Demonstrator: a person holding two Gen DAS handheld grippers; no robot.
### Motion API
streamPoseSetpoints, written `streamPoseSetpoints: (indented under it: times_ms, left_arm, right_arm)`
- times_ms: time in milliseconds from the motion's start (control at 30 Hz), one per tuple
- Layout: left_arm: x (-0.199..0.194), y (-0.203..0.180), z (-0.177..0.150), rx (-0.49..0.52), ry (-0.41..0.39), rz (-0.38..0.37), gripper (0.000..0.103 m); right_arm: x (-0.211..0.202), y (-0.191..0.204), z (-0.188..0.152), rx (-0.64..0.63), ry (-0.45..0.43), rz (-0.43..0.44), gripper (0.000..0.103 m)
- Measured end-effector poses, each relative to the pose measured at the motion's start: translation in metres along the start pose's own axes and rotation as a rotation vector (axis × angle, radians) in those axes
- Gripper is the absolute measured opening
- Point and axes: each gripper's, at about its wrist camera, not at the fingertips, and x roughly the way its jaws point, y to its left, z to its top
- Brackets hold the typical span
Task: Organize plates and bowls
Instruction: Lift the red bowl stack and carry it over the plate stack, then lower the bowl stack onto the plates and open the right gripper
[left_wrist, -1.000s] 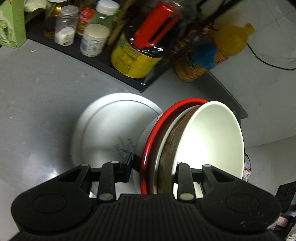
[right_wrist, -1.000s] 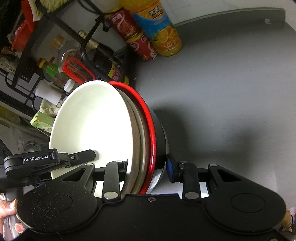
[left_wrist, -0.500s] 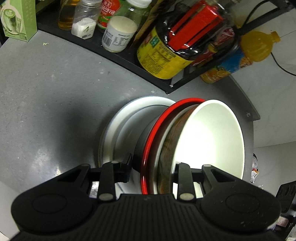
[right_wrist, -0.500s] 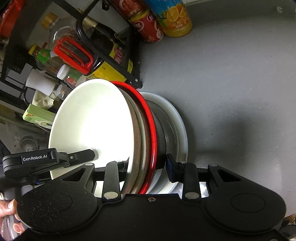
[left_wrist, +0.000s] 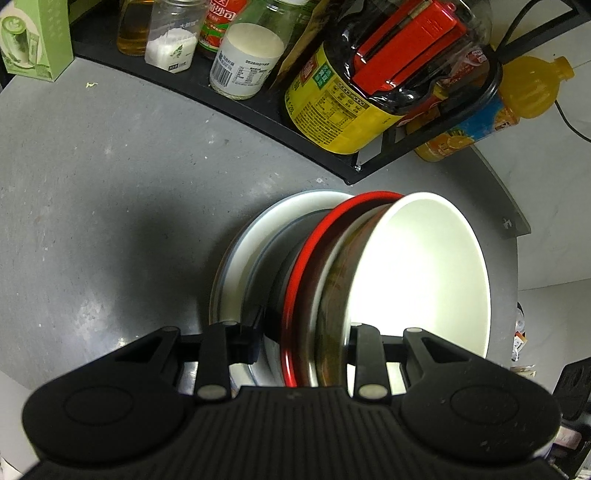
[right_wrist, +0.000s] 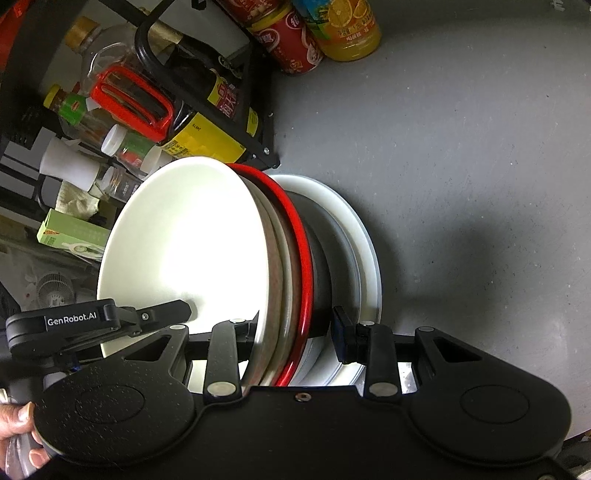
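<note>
A nested stack of bowls is tipped on its side: a white bowl (left_wrist: 417, 277) (right_wrist: 184, 240) innermost, a brown-patterned bowl (left_wrist: 332, 295) around it, and a black bowl with a red rim (left_wrist: 306, 258) (right_wrist: 295, 229) outermost. My left gripper (left_wrist: 304, 332) clamps the stack's rim from one side, one finger inside the white bowl and one on the black outside. From the opposite side my right gripper (right_wrist: 295, 328) holds the same rim. The black bowl's base sits against stacked white plates (left_wrist: 240, 258) (right_wrist: 365, 240) on the grey table; contact is hidden.
A black rack (left_wrist: 258, 107) of jars and sauce bottles runs along the table's back, close behind the plates. An orange juice bottle (right_wrist: 343, 26) and a red can (right_wrist: 288, 40) stand past its end. A green carton (left_wrist: 33, 40) is far left. A hand (right_wrist: 18, 424) grips the left handle.
Both grippers carried the bowl stack towards the white plates. The plates, wide open in view a second ago, now lie mostly behind the black bowl's base.
</note>
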Motion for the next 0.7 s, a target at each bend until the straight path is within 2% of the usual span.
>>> streamPoseSetpoints:
  times_ms: [67,167,233,300,333,400,467,700]
  left_arm:
    - [0.001,-0.001,0.001,0.006,0.007,-0.003,0.031]
    - [-0.005,-0.008,0.001,0.05,-0.023,0.003,0.037]
    - [-0.006,-0.013,0.001,0.079,-0.018,0.022,0.044]
    - [-0.009,-0.016,0.002,0.099,-0.026,0.045,0.056]
    - [-0.012,-0.017,0.003,0.107,-0.038,0.056,0.059]
    - [-0.018,-0.018,0.002,0.104,-0.061,0.067,0.072]
    - [-0.025,-0.02,0.001,0.107,-0.089,0.074,0.078]
    - [-0.043,-0.037,0.003,0.195,-0.16,0.096,0.084]
  right_arm:
    - [0.0,-0.001,0.0,0.016,-0.007,0.005,0.036]
    - [-0.005,0.0,0.0,0.01,-0.034,0.006,0.039]
    - [-0.012,0.002,0.0,-0.009,-0.055,0.009,0.042]
    - [-0.018,0.002,0.0,-0.013,-0.075,0.015,0.05]
    - [-0.022,0.002,0.0,-0.012,-0.086,0.012,0.053]
    - [-0.028,0.002,0.0,-0.021,-0.109,0.008,0.054]
    - [-0.033,-0.001,-0.001,-0.019,-0.124,0.003,0.06]
    - [-0.057,-0.012,-0.006,-0.03,-0.199,-0.04,0.076]
